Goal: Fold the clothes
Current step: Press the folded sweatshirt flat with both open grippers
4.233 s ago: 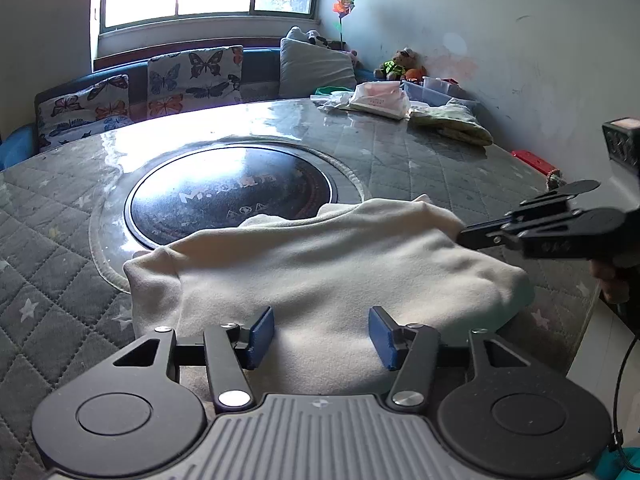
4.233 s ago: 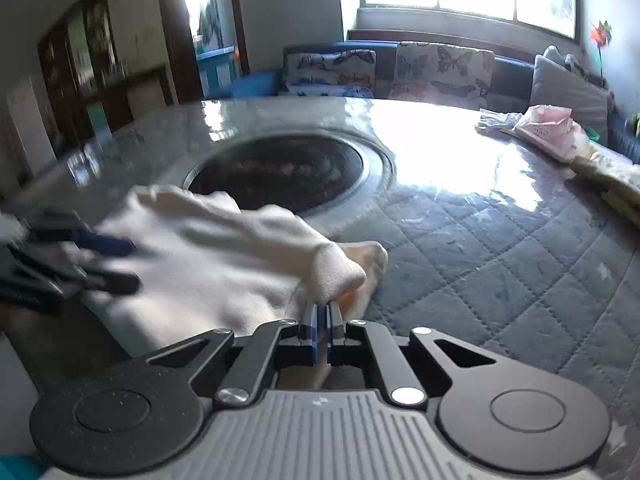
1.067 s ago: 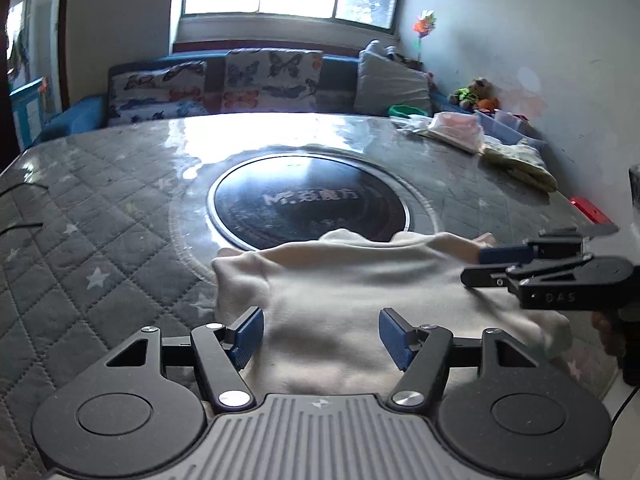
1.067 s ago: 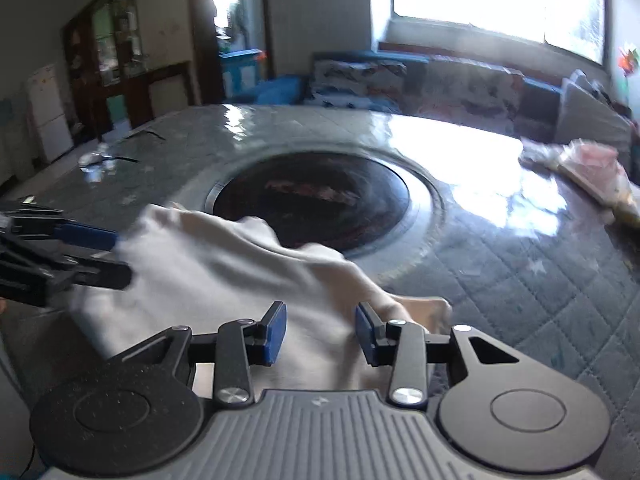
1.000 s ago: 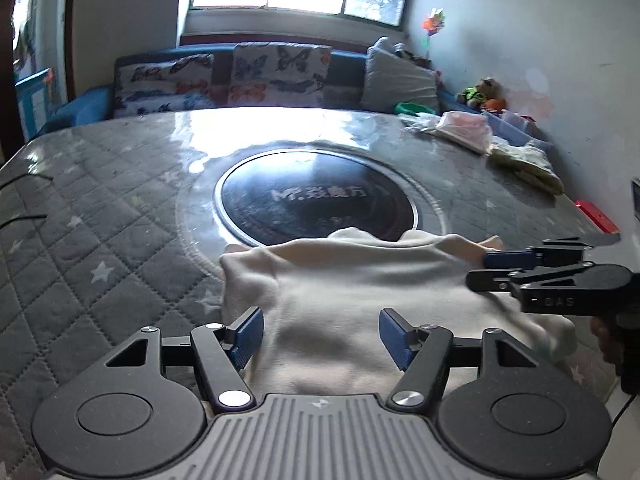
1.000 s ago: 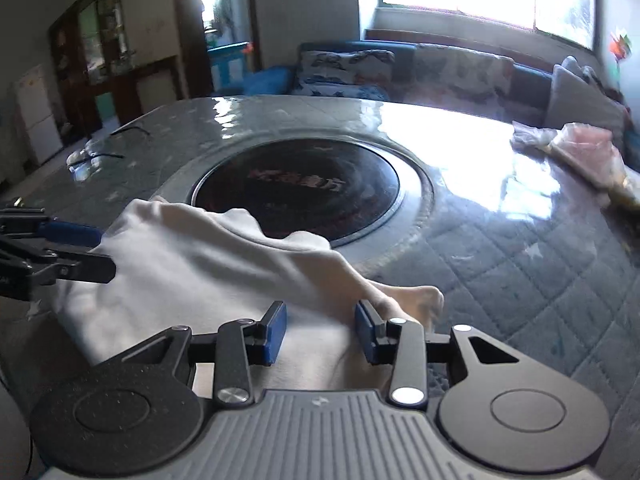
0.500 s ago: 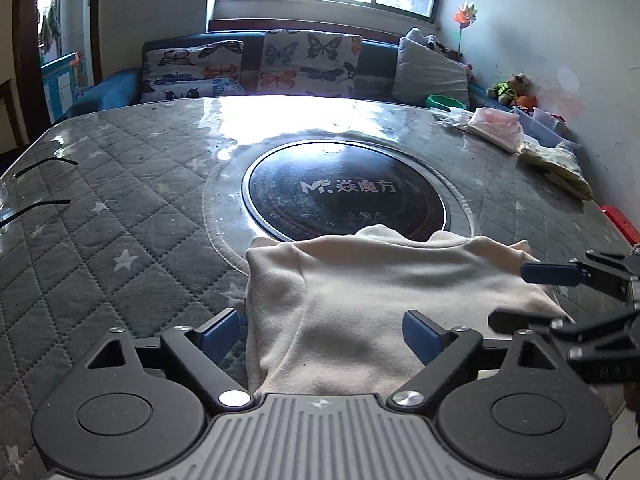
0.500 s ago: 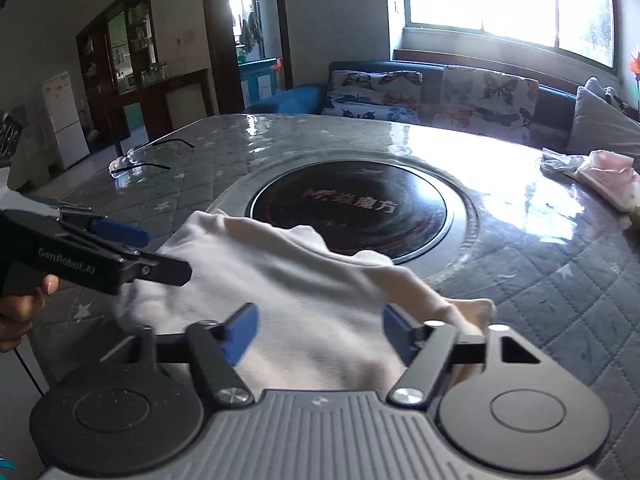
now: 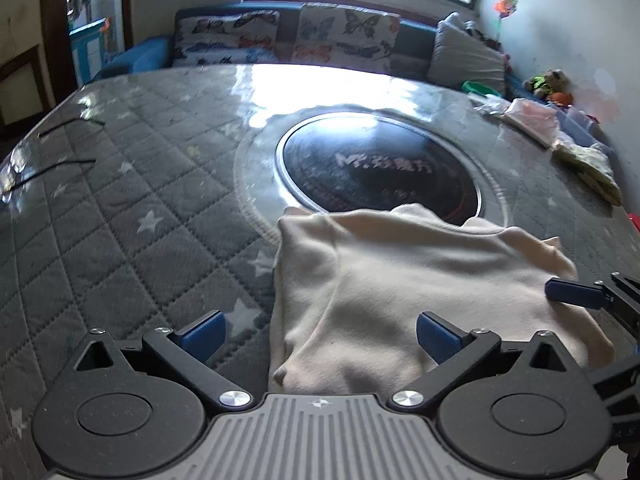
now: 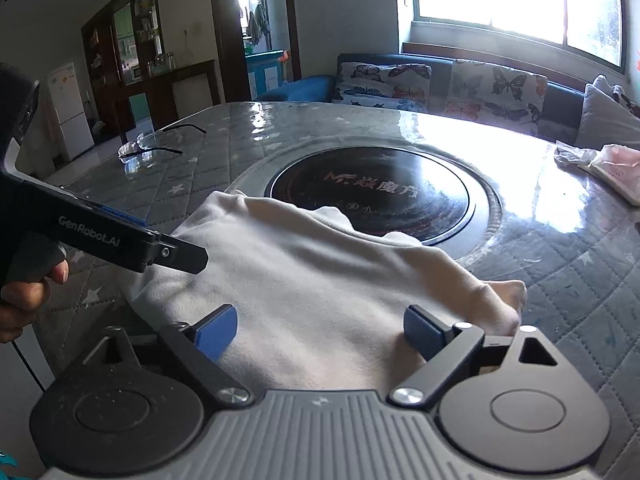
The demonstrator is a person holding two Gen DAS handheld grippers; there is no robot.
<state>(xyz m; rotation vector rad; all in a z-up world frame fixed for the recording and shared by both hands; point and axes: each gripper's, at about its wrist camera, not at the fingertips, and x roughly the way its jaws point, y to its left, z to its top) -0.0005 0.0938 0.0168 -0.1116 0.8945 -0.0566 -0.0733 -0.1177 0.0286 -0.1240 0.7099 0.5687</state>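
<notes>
A cream garment [image 9: 404, 280] lies folded on the quilted grey table [image 9: 132, 216], its far edge overlapping the dark round inset. My left gripper [image 9: 320, 334] hovers over the garment's near left corner; its jaws are opening, wide apart, and the blue pads press on nothing. My right gripper [image 10: 320, 330] stands over the same cream garment [image 10: 320, 272] near its right end; its jaws are opening too, with cloth below them but not pinched. Each gripper shows in the other's view: the right gripper [image 9: 580, 296] at the right edge, the left gripper [image 10: 176, 256] at the left, held by a hand [image 10: 24, 296].
A dark round inset [image 9: 380, 172] with lettering sits mid-table. Eyeglasses [image 10: 152, 148] lie at the far left of the table. Folded clothes [image 9: 536, 120] and a yellow-green piece [image 9: 592, 168] lie at the far right. A sofa with butterfly cushions [image 9: 288, 40] stands behind.
Both grippers' jaws spread from narrow to wide and let go of the garment, which now lies flat. The left gripper's view has swung left.
</notes>
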